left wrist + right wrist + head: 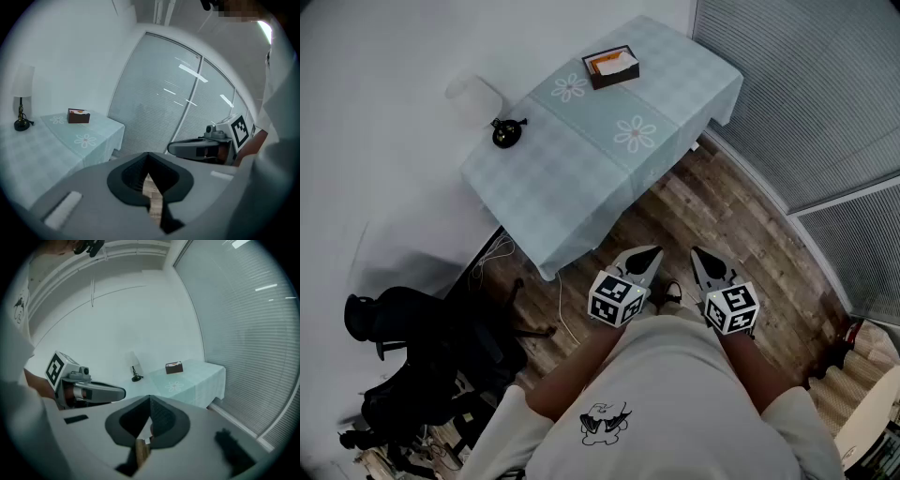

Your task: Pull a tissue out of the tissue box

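— Standing this far off the tabletop (pixel 581 164), where is your target?

— The tissue box (pixel 611 67) sits at the far end, close to the wall-side edge and well apart from me. My left gripper (pixel 649 255) and right gripper (pixel 701 255) hang by my waist over the wooden floor (pixel 741 234), both pairs of fingers clenched on nothing.

— How would you go about it?

— I'd approach along the window-side edge, where the floor looks open; the chair (pixel 412 328) crowds the near wall-side corner. I'd release one pair of fingers only once close, pinch just the pale sheet in the box's opening and draw straight up. The box looks light, so my other gripper should probably pin its rim. The lamp (pixel 508 132) stands on the wall-side edge, so I'd keep that arm clear of it.
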Motion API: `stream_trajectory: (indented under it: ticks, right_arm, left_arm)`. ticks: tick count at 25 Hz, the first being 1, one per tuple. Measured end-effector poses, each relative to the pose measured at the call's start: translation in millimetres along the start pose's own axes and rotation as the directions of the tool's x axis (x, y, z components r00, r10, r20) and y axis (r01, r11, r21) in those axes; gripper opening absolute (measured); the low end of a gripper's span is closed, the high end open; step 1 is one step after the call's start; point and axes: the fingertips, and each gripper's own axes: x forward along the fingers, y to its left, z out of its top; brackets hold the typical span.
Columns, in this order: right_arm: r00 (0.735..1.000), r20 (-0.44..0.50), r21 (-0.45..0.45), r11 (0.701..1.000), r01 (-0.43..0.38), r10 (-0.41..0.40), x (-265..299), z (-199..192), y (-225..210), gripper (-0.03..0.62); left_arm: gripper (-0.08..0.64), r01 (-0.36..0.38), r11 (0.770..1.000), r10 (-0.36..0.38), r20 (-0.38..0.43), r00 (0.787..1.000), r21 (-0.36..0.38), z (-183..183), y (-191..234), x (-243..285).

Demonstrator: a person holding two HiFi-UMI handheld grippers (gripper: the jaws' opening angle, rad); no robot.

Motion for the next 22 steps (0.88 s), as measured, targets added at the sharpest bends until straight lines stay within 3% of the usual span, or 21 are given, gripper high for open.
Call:
stream_trajectory:
  ticks: [13,22]
  right_arm:
    - [0.999,-0.025,-0.035,0.998,-0.043,0.042,26.6,2.7,23.3,0.011]
    - [0.997,-0.068,-0.007,0.999,-0.044,0.044,59.8,-3.2,27.6,0.012]
  left_arm:
    - [0.005,0.006,1.000,-0.006,0.001,1.000,-0.011,0.9,25.4,-8.8]
    - [0.005,-0.020,0.999,0.020,-0.004,1.000,-0.035,3.3,62.6,-15.6]
